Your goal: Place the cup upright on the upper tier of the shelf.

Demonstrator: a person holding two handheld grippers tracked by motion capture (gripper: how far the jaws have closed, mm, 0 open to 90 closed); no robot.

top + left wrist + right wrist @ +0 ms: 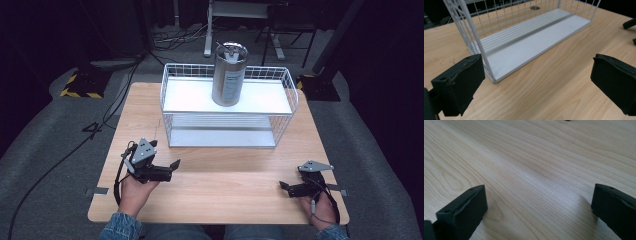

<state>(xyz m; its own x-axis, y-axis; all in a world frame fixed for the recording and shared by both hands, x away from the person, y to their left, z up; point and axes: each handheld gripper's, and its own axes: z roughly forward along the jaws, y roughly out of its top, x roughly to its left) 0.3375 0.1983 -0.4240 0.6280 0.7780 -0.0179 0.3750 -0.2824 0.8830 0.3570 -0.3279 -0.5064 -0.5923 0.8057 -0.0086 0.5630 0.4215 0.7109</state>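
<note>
Your left gripper point(170, 167) is resting low on the counter point(225, 195), jaws spread and holding nothing, and your right gripper point(286, 187) is lying likewise near the front right corner. Well ahead, the steel canister point(229, 74) is standing upright on the top shelf of the white wire rack point(172, 107).

Looking along the left gripper, you are facing the rack's point(487, 62) bare lower shelf.

Along the right gripper, jaws spread, you are seeing bare wood point(536, 170).

You are probably just starting: next, lift and reach for the canister.
</note>
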